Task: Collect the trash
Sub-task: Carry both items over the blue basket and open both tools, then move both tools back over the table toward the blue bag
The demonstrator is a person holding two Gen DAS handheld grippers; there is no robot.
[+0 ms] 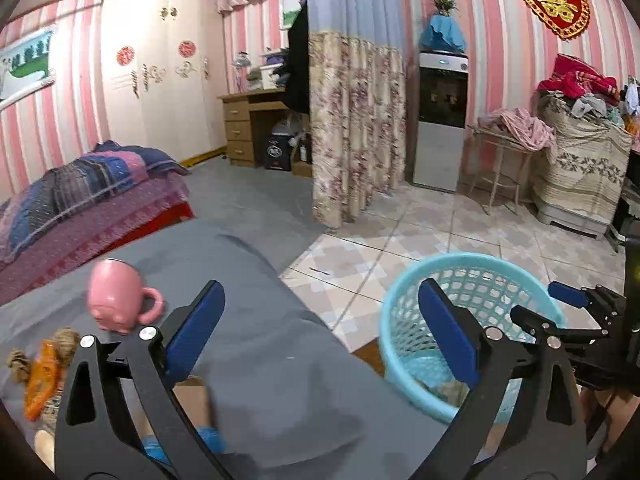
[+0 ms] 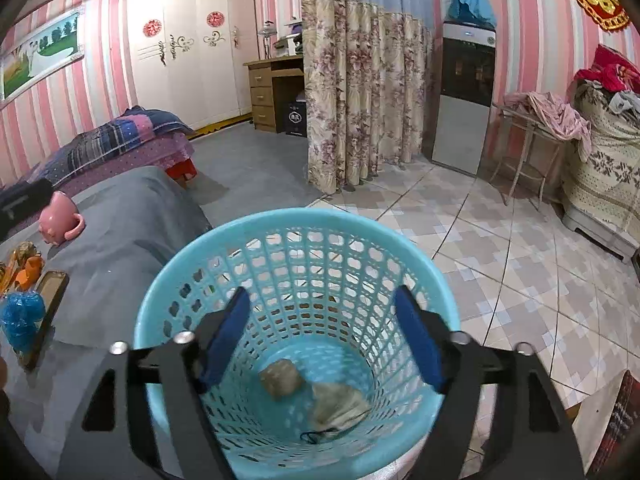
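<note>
A light blue mesh basket (image 2: 288, 216) stands on the tiled floor beside a table under a grey cloth (image 2: 132, 216). My right gripper (image 2: 322, 332) hangs open over the basket's mouth with nothing between its blue pads (image 2: 228, 336). At the bottom of the basket lie a brownish crumpled lump (image 2: 282, 380) and a greyish crumpled wad (image 2: 340, 406). My left gripper (image 1: 320, 320) is open and empty between the table's edge and the basket (image 1: 472, 268). On the cloth lie an orange wrapper (image 1: 40, 376), brown crumpled bits (image 1: 66, 340) and a blue crumpled plastic piece (image 2: 22, 320).
A pink mug (image 1: 116, 300) lies tipped on the cloth, with a dark flat rectangular item (image 2: 50, 300) nearby. A bed with quilts (image 1: 80, 200) is behind the table. A flowered curtain (image 1: 352, 128), water dispenser (image 1: 440, 120) and wicker stand (image 1: 504, 152) line the tiled floor.
</note>
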